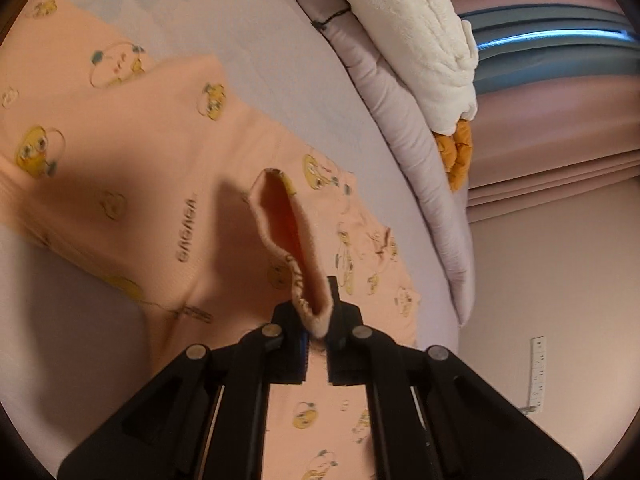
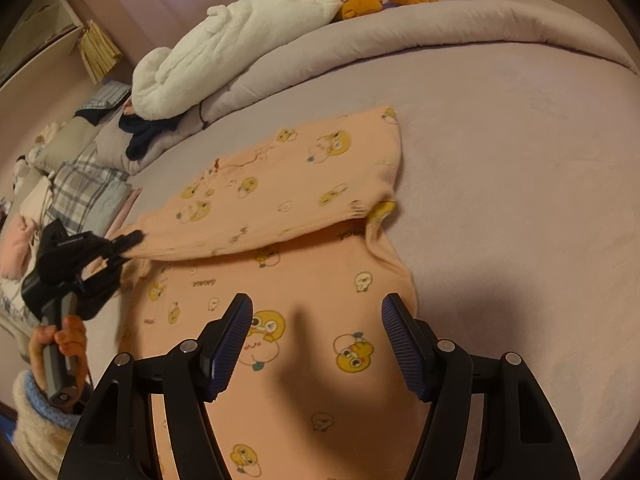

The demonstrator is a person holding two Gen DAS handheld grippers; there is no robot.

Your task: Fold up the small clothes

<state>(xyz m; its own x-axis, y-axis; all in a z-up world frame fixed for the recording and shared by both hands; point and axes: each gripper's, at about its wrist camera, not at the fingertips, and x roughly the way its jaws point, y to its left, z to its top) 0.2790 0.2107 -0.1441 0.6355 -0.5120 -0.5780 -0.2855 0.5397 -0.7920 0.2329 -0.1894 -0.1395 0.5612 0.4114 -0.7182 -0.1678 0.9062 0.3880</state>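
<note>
On the bed: a peach garment (image 2: 312,280) printed with yellow cartoon faces lies spread on the mauve bed (image 2: 520,160), partly folded, with one sleeve drawn across its upper body.
Left gripper: your left gripper (image 1: 316,328) is clamped on the ribbed cuff (image 1: 288,236) of that sleeve; the cuff loops up out of the fingers, its open mouth facing the camera.
Left gripper, from the right wrist view: it (image 2: 132,244) sits at the garment's left edge, holding the sleeve end just above the cloth.
Right gripper: your right gripper (image 2: 316,344) hangs with its fingers spread wide and nothing between them, over the lower body of the garment.
Key relation: the sleeve's long axis runs crosswise from the far right shoulder (image 2: 380,208) to your left gripper, so the fold line lies across the garment, ahead of the right gripper.
Nearer arm: the left one owns the sleeve; the right is nearer the hem and the right side.
Judgement: the sleeve looks ready to be laid flat and let go; the lower half seems still unfolded.
Risk: the cuff may spring back or bunch on release.
Clutter: a white plush toy (image 2: 240,52) and a rolled quilt (image 2: 400,52) lie beyond, well apart from the garment.
</note>
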